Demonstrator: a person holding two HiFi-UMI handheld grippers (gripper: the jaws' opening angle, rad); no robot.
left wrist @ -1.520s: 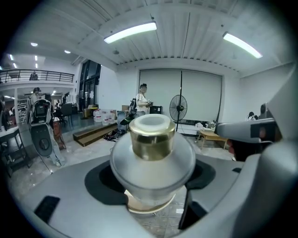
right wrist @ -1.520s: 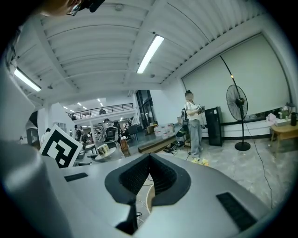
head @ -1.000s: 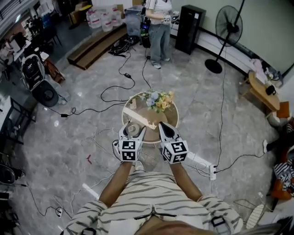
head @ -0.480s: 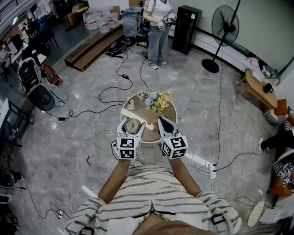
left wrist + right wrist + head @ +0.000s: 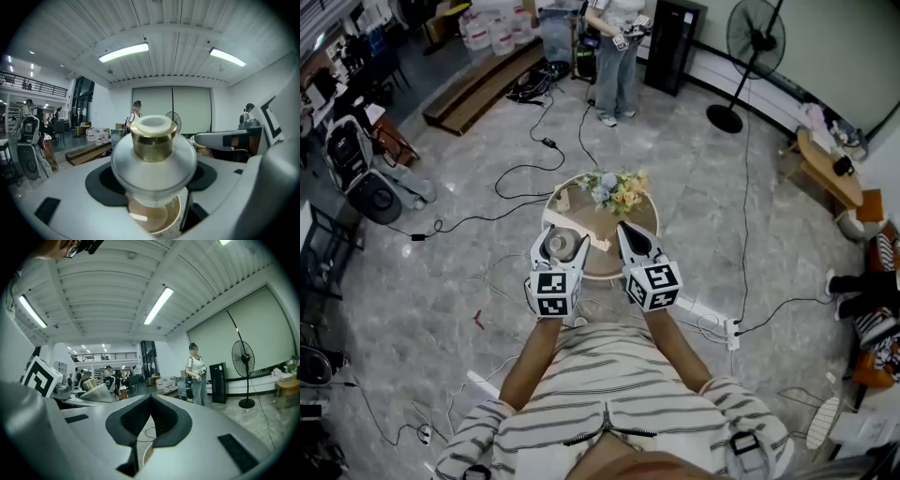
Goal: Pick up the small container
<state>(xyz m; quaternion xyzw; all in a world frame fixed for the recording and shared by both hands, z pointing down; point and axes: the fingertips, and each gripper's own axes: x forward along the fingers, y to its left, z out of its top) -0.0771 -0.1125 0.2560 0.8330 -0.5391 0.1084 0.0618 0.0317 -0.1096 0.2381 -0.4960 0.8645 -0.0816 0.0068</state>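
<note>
small container [image 5: 152,154], silver body with gold neck, is sitting upright, clamped between the wide-set jaws of the left gripper [image 5: 560,247], above the round table [image 5: 649,217]. right gripper [image 5: 629,236] is idling beside it, its 2 jaws together and empty. judgement: squeezing steadily and raising it level is serving best.

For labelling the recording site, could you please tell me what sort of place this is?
Probably a large open workshop or lab hall: power cables trail across the stone floor, a pedestal fan stands by the wall, and a railed mezzanine overlooks it.
</note>
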